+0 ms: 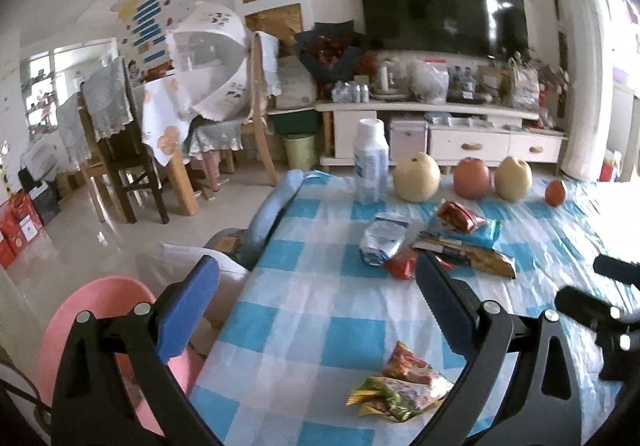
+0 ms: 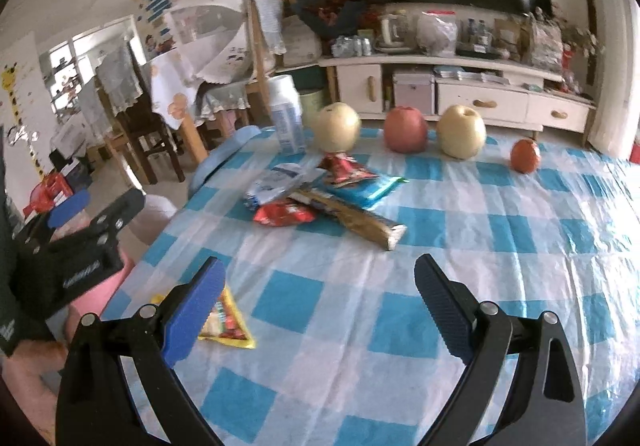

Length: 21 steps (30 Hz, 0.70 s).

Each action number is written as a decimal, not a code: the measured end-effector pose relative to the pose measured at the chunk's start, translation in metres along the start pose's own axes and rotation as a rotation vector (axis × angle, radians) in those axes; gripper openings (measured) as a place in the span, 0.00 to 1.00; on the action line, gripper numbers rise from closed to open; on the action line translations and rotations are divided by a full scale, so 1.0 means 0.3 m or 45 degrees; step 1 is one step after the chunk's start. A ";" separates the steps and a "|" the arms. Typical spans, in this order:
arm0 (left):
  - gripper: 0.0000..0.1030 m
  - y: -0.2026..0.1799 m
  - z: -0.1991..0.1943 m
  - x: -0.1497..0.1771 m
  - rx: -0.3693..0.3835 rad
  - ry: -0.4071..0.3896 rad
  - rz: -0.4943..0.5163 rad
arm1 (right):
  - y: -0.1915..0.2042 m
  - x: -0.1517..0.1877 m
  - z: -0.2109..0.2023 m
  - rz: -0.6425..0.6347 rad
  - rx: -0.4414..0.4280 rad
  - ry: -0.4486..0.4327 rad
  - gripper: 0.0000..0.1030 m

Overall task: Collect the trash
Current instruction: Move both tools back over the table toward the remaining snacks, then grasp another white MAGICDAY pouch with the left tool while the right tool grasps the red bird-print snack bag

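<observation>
Blue-checked cloth covers the surface. Both the left gripper and the right gripper hang spread wide and empty. A yellow snack wrapper lies just under the left gripper's right finger; the wrapper pile sits farther ahead, before the fruit. Collection seems at the reaching stage; next, the left gripper should lower over that wrapper and pinch it, then carry it to the pink bin at its left.

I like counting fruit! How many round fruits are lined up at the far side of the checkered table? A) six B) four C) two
B: the right wrist view shows four in a row past the wrappers: a yellow pear, a red apple, another yellow pear and a small orange-red fruit.
</observation>
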State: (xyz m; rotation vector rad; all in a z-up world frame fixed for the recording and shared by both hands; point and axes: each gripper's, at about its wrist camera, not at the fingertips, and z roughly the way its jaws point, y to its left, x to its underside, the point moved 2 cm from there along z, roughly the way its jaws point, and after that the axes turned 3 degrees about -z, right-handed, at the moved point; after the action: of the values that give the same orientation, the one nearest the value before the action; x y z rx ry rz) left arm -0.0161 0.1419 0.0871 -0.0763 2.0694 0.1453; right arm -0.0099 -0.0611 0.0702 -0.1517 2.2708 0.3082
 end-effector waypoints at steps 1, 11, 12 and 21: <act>0.96 -0.014 0.008 0.002 0.017 0.009 0.008 | -0.019 -0.002 0.011 0.009 0.002 0.007 0.92; 0.96 -0.107 0.126 0.007 0.143 0.120 0.076 | -0.153 -0.092 0.181 0.036 -0.001 0.031 0.92; 0.96 -0.111 0.137 0.003 0.149 0.126 0.080 | -0.159 -0.100 0.195 0.037 -0.005 0.036 0.92; 0.96 -0.129 0.309 -0.060 0.227 0.240 0.146 | -0.153 -0.196 0.364 -0.035 -0.061 0.095 0.92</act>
State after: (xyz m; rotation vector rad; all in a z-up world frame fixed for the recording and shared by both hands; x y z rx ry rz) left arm 0.0776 0.1161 0.0558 0.1427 2.2664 0.0239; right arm 0.1175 -0.0752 0.0376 -0.2227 2.3343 0.3476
